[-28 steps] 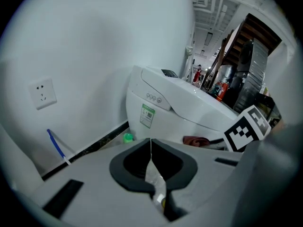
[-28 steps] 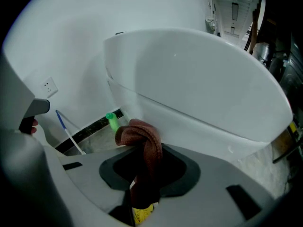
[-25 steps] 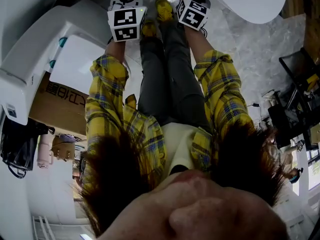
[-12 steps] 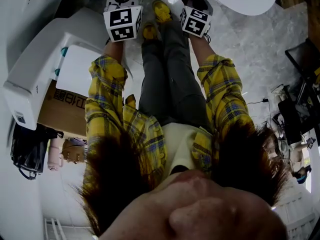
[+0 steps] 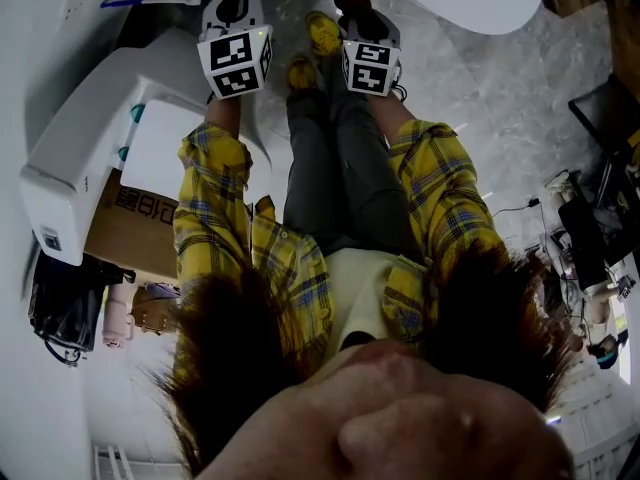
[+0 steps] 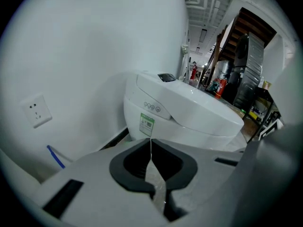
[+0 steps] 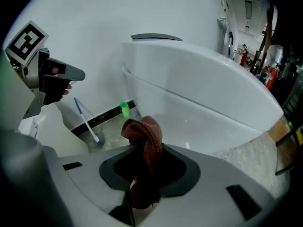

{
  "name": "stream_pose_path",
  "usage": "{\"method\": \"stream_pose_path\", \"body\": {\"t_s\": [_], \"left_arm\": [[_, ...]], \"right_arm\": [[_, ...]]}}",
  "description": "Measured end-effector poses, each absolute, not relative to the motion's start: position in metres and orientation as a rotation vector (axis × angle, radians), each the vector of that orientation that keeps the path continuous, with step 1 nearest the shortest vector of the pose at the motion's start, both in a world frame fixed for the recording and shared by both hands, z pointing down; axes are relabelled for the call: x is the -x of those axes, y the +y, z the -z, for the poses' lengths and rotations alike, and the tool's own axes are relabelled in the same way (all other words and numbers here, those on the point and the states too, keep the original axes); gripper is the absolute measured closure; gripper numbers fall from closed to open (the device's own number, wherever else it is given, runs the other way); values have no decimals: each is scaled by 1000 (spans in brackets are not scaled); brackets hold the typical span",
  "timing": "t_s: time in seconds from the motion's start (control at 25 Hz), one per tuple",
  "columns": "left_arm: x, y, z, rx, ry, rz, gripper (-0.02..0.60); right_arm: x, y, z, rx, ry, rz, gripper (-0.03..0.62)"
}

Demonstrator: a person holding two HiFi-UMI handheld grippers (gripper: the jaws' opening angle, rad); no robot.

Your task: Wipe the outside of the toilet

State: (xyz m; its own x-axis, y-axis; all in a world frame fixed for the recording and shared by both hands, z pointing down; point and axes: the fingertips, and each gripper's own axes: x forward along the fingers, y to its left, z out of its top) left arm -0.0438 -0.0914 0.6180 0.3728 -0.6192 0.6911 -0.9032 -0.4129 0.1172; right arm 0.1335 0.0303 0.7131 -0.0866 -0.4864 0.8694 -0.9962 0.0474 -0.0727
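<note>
The right gripper is seen with its jaws clamped on a brown cloth. The cloth is bunched into a knot-like lump that sticks up past the jaw tips. It's held close to the side of the white toilet, low down by the bowl, though whether it's actually touching the porcelain can't be told from any view.

The left gripper has its jaws pressed together, with nothing caught between them. It's pointed at the back part of the toilet, where a green-and-white label and a row of small round buttons can be made out. A wall socket is seen on the white wall off to the left.

In the right gripper view, a blue-handled brush is seen leaning against the wall with its head down on the grey marbled floor. A green bottle is parked just beside the toilet's base, along the dark skirting.

From the head view, both grippers are held out front, side by side, above a pair of yellow shoes. The arms are covered by yellow plaid sleeves. A white appliance is seen at the person's left, with a cardboard box next to it.
</note>
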Motion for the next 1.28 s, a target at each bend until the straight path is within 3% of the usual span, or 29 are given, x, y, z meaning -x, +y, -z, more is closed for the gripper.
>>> {"method": "stream_pose_path", "body": {"t_s": [0.4, 1.28], "left_arm": [[86, -101, -627, -2083, -1393, -779, 572], [108, -109, -643, -2006, -1446, -766, 572]], "right_arm": [[-40, -55, -701, -1460, -1861, -985, 477], [7, -163, -719, -1525, -1916, -1173, 477]]}}
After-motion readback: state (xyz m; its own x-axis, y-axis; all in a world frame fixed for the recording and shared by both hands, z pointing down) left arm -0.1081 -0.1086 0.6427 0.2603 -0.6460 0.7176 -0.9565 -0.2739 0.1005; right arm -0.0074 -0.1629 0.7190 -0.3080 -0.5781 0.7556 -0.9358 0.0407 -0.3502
